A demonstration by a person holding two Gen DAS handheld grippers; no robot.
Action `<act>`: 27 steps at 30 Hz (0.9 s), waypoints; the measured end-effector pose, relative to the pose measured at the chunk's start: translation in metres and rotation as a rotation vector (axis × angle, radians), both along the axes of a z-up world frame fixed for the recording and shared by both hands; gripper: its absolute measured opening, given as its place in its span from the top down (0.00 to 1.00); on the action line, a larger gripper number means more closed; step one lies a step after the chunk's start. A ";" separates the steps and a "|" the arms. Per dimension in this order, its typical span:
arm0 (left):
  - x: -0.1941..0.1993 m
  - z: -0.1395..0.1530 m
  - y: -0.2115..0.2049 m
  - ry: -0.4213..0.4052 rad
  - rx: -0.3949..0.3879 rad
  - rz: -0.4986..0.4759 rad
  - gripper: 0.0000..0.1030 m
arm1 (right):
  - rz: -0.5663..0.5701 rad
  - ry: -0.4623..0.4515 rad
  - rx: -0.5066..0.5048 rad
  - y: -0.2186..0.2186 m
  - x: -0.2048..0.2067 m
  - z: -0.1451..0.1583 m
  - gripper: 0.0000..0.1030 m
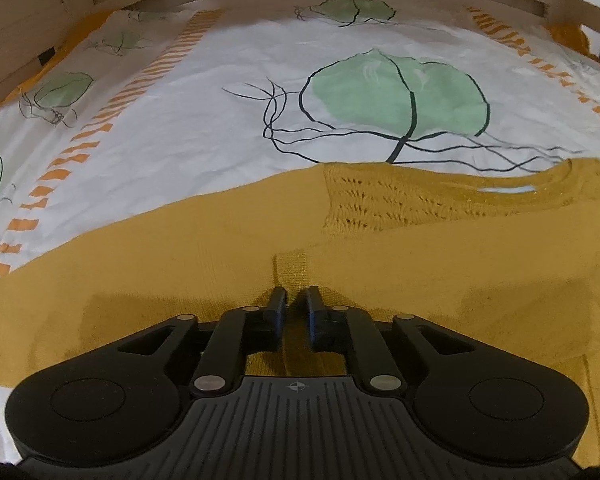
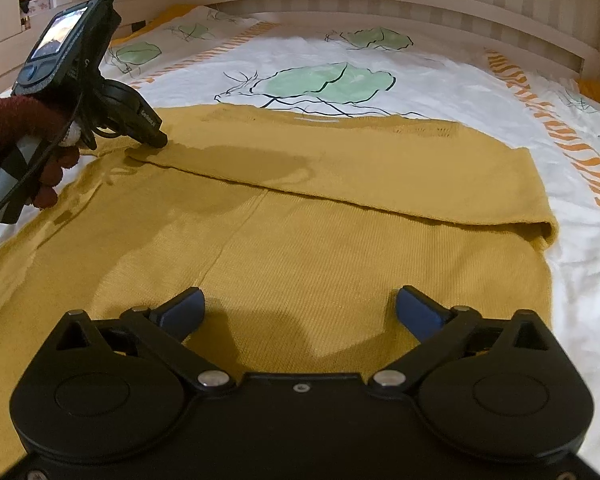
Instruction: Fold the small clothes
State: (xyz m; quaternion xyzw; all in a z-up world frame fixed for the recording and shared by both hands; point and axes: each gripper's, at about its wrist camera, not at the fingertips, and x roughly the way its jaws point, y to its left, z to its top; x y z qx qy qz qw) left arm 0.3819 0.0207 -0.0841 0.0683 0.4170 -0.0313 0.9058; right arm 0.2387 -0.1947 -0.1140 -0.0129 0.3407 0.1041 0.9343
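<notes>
Pale wooden rails (image 2: 380,4) closed off the far edge of the bed, and a white bedspread (image 1: 220,128) printed with green leaves and orange dashed stripes covered it from side to side. On the near half of that cover lay the mustard-yellow sweater (image 2: 320,248), spread flat with one sleeve (image 2: 340,168) folded across its body toward the left edge; the neckline (image 1: 520,188) pointed at the far rails. An orange pillow corner (image 2: 598,90) showed at the far right corner of the bed.

At the sleeve's cuff (image 1: 292,268) sat the left gripper (image 1: 296,300), its jaws parted by a thin gap, tips low on the knit just beside the cuff; no cloth was visibly clenched between the pads. From the other side, a hand (image 2: 48,168) in a dark red sleeve held that tool by its handle near the bed's left edge.

Over the sweater's lower body hovered the right gripper (image 2: 300,304), its blue pads spread wide and grasping nothing. Nothing else lay on the sweater or the surrounding cover.
</notes>
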 end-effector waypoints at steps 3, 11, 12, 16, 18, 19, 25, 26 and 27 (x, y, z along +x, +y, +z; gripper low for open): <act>-0.005 0.006 0.011 -0.004 -0.065 0.029 0.78 | -0.001 -0.002 0.007 0.000 0.000 -0.001 0.01; -0.025 0.021 0.070 -0.024 -0.119 0.121 0.68 | 0.000 -0.002 0.012 -0.001 -0.001 0.000 0.01; -0.027 0.023 0.080 -0.027 -0.120 0.140 0.68 | 0.001 -0.001 0.010 0.000 -0.001 0.000 0.01; -0.037 0.028 0.125 -0.038 -0.129 0.227 0.68 | 0.007 -0.025 0.006 0.002 -0.004 0.006 0.02; -0.043 0.030 0.151 -0.045 -0.127 0.277 0.68 | 0.015 -0.050 0.023 0.004 -0.008 0.012 0.02; -0.046 0.031 0.162 -0.049 -0.126 0.296 0.68 | 0.023 -0.058 0.037 0.004 -0.009 0.015 0.02; -0.064 0.032 0.235 -0.053 -0.137 0.424 0.68 | 0.043 -0.102 0.121 0.015 -0.014 0.028 0.02; -0.067 0.033 0.247 -0.056 -0.136 0.439 0.68 | 0.043 -0.098 0.128 0.018 -0.012 0.028 0.02; -0.068 0.034 0.258 -0.062 -0.135 0.452 0.68 | 0.045 -0.090 0.133 0.021 -0.009 0.028 0.02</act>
